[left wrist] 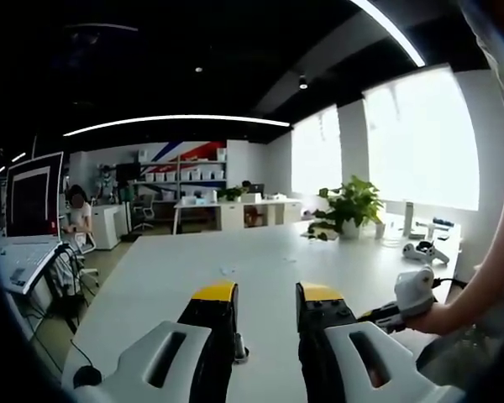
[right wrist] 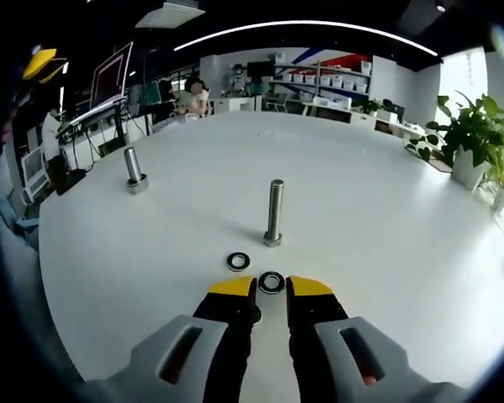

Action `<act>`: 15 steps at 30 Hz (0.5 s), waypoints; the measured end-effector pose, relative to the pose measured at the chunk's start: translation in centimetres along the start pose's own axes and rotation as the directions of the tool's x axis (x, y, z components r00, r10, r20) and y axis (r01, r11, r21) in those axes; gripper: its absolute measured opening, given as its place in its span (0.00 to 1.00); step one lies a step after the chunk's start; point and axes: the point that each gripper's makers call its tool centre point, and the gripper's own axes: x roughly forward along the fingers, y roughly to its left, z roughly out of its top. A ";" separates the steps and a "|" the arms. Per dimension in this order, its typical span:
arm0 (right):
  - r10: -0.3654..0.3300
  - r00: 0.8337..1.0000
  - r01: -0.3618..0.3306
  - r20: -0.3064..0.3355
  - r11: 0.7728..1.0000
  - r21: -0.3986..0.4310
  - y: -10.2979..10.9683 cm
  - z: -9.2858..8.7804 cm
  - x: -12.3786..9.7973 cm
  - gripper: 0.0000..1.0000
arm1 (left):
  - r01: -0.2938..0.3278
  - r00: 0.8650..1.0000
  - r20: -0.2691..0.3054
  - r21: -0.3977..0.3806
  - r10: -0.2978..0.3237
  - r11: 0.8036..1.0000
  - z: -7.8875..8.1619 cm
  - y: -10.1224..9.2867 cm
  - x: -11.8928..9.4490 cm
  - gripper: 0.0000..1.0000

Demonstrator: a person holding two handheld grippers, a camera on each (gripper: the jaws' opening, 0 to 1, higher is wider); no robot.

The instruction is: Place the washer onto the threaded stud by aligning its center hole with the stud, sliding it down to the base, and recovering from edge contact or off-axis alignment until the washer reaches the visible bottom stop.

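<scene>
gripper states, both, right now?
Left gripper: open, holding nothing.
Right gripper: open, jaws either side of a washer lying on the table, not gripped.

Both views low over table (right wrist: 386, 218)

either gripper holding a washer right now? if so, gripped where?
No. The right gripper is open, its tips flanking a washer flat on the table. The left gripper is open, empty.
</scene>
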 end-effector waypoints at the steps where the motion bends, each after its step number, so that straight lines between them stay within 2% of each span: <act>1: -0.001 1.000 0.001 0.003 1.000 0.003 -0.1 0.0 0.0 0.17 | 0.000 1.000 -0.001 0.001 0.000 1.000 0.0 0.0 0.0 0.26; 15: -0.014 0.994 0.011 0.112 1.000 0.025 -0.2 -0.2 -0.1 0.15 | 0.003 1.000 -0.013 0.007 -0.003 1.000 -0.3 0.0 0.0 0.26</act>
